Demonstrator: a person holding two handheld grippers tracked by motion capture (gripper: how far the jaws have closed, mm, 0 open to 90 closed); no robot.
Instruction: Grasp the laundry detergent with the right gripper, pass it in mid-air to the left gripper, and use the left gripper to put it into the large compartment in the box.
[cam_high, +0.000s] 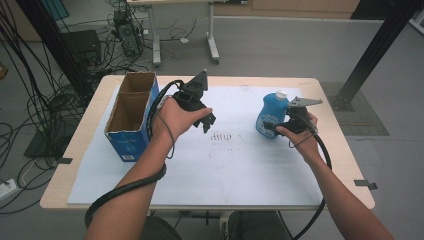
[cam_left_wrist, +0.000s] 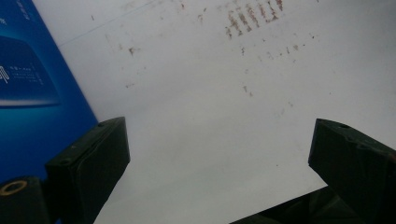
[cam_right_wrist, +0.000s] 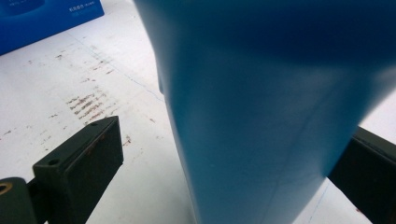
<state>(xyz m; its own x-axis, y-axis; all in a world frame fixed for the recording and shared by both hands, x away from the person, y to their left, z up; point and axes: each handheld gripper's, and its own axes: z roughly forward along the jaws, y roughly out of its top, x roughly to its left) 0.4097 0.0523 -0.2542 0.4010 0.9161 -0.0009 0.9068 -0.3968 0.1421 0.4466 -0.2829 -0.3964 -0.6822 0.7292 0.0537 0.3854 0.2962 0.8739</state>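
Blue bottle (cam_high: 272, 116) stands upright at the right of the white mat (cam_high: 225, 170), between the jaws of the right gripper (cam_high: 272, 127). Jaws are spread: in the right gripper view a clear gap is seen at the left jaw, so the bottle (cam_right_wrist: 261, 112) is straddled, not yet clamped. Closing should be done square on the body, low enough that tipping is avoided (plastic probably slick). Left gripper (cam_high: 207, 120) is held released over the mat, nothing in it, beside the open blue carton (cam_high: 131, 107). Mat is scuffed with brown marks (cam_high: 225, 136). Cables are strewn on the grey floor (cam_high: 280, 45) beyond the table.
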